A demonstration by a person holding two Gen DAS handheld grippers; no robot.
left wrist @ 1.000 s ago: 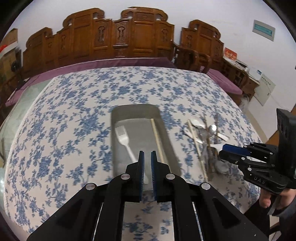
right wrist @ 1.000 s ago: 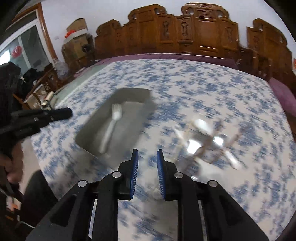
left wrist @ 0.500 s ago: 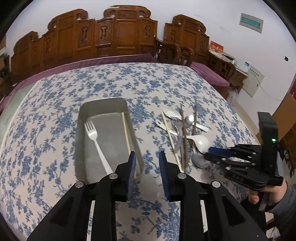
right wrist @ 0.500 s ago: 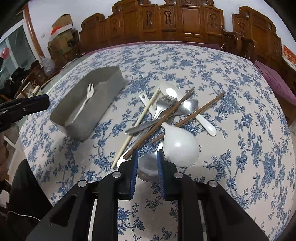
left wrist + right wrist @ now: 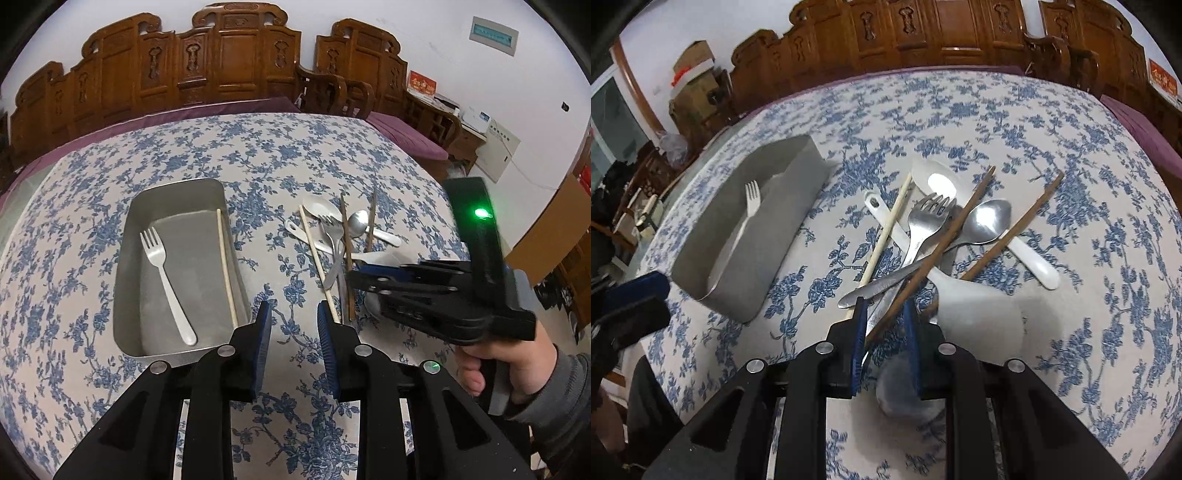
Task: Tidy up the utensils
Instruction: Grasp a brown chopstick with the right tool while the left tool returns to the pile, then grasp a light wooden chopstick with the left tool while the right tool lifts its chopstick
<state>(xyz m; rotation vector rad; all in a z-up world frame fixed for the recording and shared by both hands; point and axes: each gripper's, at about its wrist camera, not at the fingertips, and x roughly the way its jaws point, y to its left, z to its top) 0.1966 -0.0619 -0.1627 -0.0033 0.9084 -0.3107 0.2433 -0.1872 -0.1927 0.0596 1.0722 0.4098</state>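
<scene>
The right hand-held gripper (image 5: 884,306) sits low over the near end of the utensil pile, its blue pads a narrow gap apart. The near tip of a dark brown chopstick (image 5: 945,243) runs into that gap, but the view does not show whether the pads press on it, so I cannot tell if it is pinched. That chopstick's long axis runs diagonally, from the gripper up and away to the right. A 2nd dark chopstick (image 5: 1015,232) lies roughly parallel, further right.

The left hand-held gripper (image 5: 293,325) hovers above the bench (image 5: 258,155), just beside the near right corner of the grey metal tray (image 5: 127,236). Its pads are spread with only tablecloth between them.

In the tray lie 1 white plastic fork (image 5: 162,273), tines toward the far end, and 1 pale chopstick (image 5: 226,266) along the right wall, both lengthwise with the tray.

The pile lies right of the tray, apart from it: a pale chopstick (image 5: 886,232), a metal fork (image 5: 925,225) with tines pointing away, a metal spoon (image 5: 988,221), a white spoon (image 5: 936,181) with its bowl at the far end, and a large white ladle (image 5: 979,314) whose bowl is nearest the gripper.
</scene>
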